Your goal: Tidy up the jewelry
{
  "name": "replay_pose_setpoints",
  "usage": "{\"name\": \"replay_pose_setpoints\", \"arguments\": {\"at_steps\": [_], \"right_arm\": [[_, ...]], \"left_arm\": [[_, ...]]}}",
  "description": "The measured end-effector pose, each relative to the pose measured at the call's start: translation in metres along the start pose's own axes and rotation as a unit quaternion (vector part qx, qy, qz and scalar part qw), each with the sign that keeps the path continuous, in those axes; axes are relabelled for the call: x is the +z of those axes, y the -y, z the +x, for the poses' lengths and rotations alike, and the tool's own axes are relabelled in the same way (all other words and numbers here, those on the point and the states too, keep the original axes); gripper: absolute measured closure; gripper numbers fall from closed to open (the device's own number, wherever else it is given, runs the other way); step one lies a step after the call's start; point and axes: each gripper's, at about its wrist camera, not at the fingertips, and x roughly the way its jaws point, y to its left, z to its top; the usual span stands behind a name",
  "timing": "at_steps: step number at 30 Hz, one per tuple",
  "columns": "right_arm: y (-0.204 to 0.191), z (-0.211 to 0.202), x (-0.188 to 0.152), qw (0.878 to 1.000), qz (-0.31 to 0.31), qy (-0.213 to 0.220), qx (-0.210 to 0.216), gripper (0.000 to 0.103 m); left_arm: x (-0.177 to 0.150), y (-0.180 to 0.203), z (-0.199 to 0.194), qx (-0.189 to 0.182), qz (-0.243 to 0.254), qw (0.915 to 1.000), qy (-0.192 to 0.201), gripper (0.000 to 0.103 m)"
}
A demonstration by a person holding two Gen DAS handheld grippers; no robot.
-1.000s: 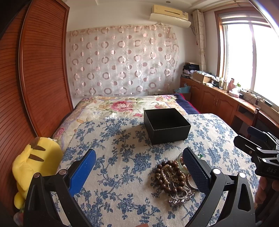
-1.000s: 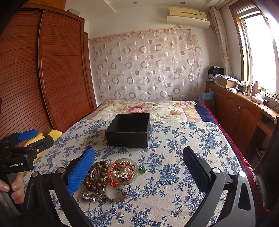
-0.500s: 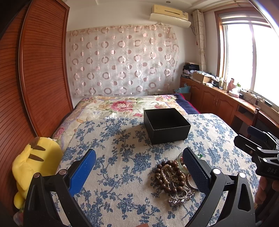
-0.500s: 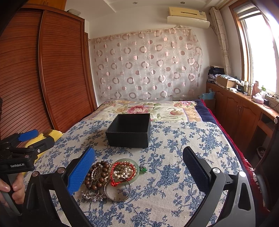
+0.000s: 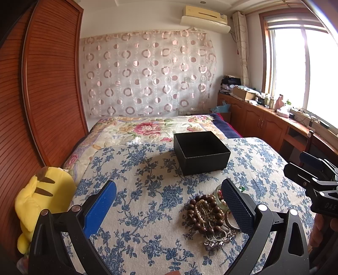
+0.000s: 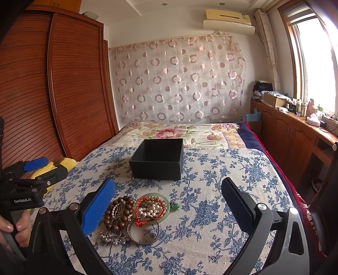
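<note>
Each gripper is a black frame with 2 wide fingers: left gripper (image 5: 169, 203) and right gripper (image 6: 168, 201) both carry 1 blue textured pad and 1 dark pad, silver rivets at the joints (white "GenRobot.AI" lettering on the left gripper's body).

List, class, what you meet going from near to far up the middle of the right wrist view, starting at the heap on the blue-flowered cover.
jewelry pile → black box → floral quilt → circle-patterned curtain → air conditioner
</note>
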Motion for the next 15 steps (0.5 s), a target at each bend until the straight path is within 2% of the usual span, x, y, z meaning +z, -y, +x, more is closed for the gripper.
{"name": "replay_pose_setpoints", "arguments": {"at_steps": [6,15], "right_arm": [[-0.014,-0.002,0.001,1.000,-0.004,-0.007,0.003,0.002],[0.004,0.014,-0.022,0.999,-0.003,-0.033,0.007,0.002]], "left_arm": [[-0.002,0.003,0.006,-0.007,0.000,0.9999,-0.012,0.007],[-0.020,0.017,0.036,-0.048,0.015,0.9975,-0.048,0.007]]}}
